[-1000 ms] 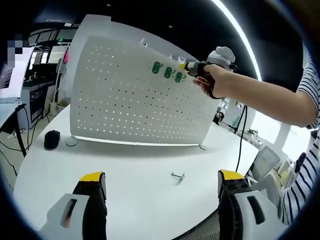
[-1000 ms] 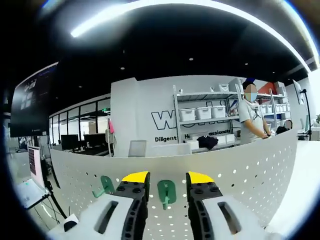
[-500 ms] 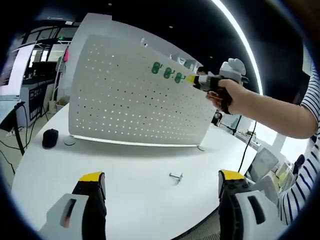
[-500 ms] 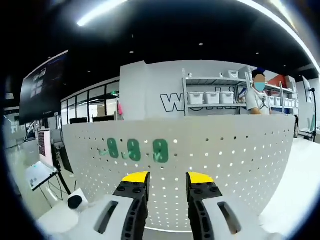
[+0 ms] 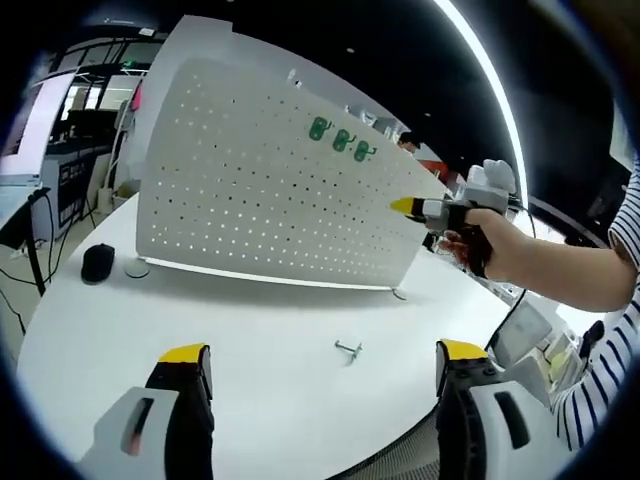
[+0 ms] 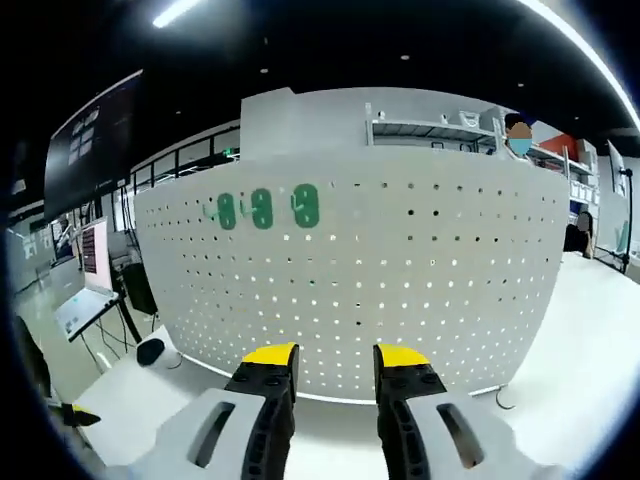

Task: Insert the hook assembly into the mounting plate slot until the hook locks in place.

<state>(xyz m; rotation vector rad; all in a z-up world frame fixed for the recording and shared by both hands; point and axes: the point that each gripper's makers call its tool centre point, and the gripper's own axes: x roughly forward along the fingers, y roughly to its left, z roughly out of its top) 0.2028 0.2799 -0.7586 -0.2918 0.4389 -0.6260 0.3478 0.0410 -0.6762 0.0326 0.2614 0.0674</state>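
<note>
Here, left gripper riding low in the left gripper view, yellow-tipped jaws spread wide and holding nothing, hanging over the near edge of the white round table. Lying loose on the tabletop between those jaws and a little beyond them: 1 small metal hook, well apart from either jaw and untouched.

Right gripper rising from the bottom of the right gripper view, its 2 yellow-tipped jaws drawn near each other with a narrow gap showing and nothing gripped in it. Also appearing in the left gripper view at the right, held in a hand at the end of a bare forearm, yellow tips pointing toward the right end of the pegboard without touching it.

Standing upright on the table beyond both tools: the white perforated mounting plate, facing the right gripper squarely. Sitting side by side near its top edge: 3 green hook assemblies, seen again at the upper left of the plate in the right gripper view.

Resting on the table by the plate's left end: a black computer mouse, also visible low left in the right gripper view. Showing at the far right of the left gripper view: a striped sleeve.
</note>
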